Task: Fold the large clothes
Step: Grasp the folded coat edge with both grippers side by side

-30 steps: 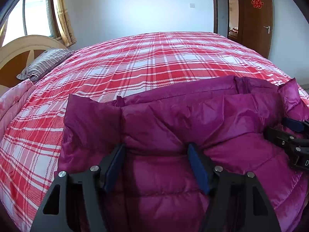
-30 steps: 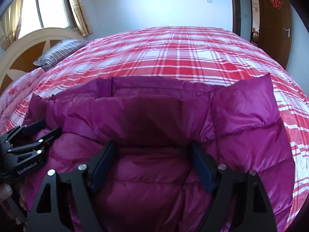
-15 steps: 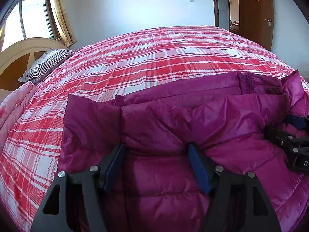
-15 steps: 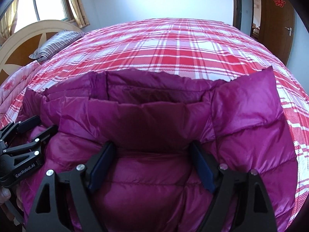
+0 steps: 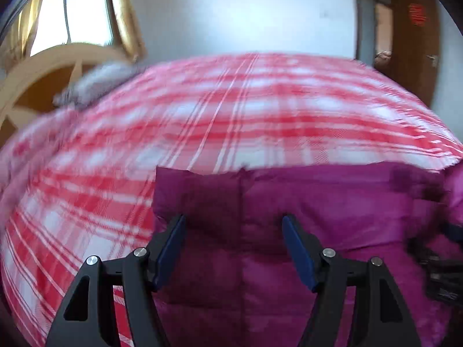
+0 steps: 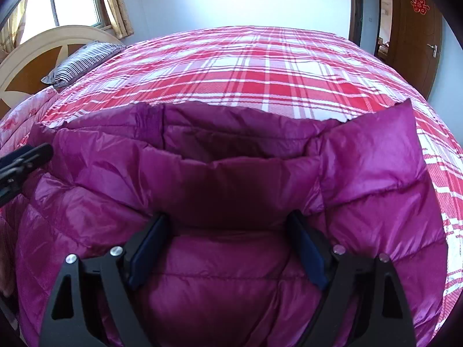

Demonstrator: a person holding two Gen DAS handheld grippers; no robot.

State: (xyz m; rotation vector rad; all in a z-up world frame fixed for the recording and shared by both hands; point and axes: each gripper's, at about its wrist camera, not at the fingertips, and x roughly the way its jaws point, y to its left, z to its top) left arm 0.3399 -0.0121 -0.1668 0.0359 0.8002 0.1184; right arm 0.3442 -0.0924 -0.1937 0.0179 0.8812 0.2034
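A magenta puffer jacket lies on the red plaid bed; it also shows in the left wrist view. My left gripper is open, its blue pads apart over the jacket's left edge, with fabric lying between them. My right gripper is open, pads wide apart, pressed down on the padded fabric below the folded-over top edge. The left gripper shows at the left edge of the right wrist view. The right gripper shows blurred at the right of the left wrist view.
A striped pillow and a curved wooden headboard are at the far left. A pink quilt lies along the left side. A brown door stands at the far right. Plaid bedding stretches beyond the jacket.
The left gripper has swung left towards the jacket's left edge, and its view is motion-blurred. The right gripper has tilted down slightly. Both pairs of pads stay apart.
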